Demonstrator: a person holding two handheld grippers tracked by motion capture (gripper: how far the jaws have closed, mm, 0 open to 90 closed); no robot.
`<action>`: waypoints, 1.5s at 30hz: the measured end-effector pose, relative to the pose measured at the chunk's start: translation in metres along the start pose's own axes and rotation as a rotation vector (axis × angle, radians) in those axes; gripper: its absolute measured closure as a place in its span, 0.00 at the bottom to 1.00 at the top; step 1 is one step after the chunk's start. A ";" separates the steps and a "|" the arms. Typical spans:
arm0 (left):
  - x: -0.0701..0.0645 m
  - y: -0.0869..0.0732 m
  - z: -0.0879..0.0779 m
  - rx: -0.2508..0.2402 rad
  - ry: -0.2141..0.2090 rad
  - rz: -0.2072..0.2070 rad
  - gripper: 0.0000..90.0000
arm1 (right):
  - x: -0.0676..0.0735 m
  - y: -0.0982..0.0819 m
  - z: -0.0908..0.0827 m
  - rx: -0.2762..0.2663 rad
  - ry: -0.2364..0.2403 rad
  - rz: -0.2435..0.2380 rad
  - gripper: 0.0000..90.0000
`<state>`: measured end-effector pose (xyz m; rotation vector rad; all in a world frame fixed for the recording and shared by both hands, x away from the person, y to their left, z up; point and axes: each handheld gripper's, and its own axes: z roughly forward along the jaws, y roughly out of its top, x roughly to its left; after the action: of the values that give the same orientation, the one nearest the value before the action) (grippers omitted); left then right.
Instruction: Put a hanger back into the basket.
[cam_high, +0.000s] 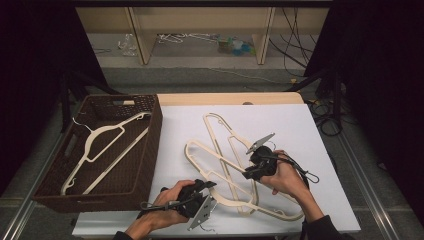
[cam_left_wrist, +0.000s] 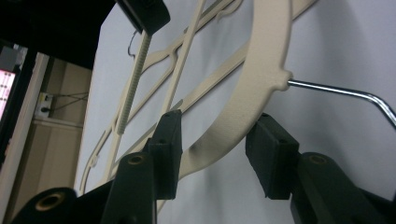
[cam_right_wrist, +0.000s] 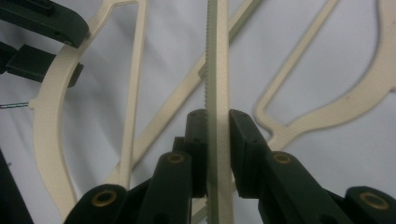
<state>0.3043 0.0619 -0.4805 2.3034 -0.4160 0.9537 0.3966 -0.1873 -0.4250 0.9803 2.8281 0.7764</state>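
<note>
Three cream plastic hangers lie overlapped on the white table cover. My right gripper is shut on the ridged bottom bar of one hanger, with both pads pressed on it. My left gripper stands open around that hanger's curved neck, just below its metal hook. A gap shows between the neck and the right-hand pad. In the left gripper view the right gripper holds the bar at the top.
A dark woven basket stands at the table's left with one cream hanger lying inside. Beyond the far table edge are wooden shelf legs, cables and dark curtains. White cover shows bare at the right and far side.
</note>
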 end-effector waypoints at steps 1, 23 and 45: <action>-0.002 0.001 0.000 -0.007 0.001 -0.002 0.65 | 0.000 -0.001 0.000 -0.001 0.003 -0.001 0.88; 0.006 0.016 -0.020 -0.090 0.027 0.134 0.91 | -0.006 -0.010 0.014 0.053 0.085 -0.009 0.88; 0.031 0.033 -0.050 -0.057 0.061 0.085 0.95 | -0.022 -0.016 -0.063 -0.238 -0.047 0.096 0.49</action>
<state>0.2826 0.0666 -0.4167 2.2147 -0.5121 1.0366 0.3921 -0.2390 -0.3804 1.0855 2.5884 1.0552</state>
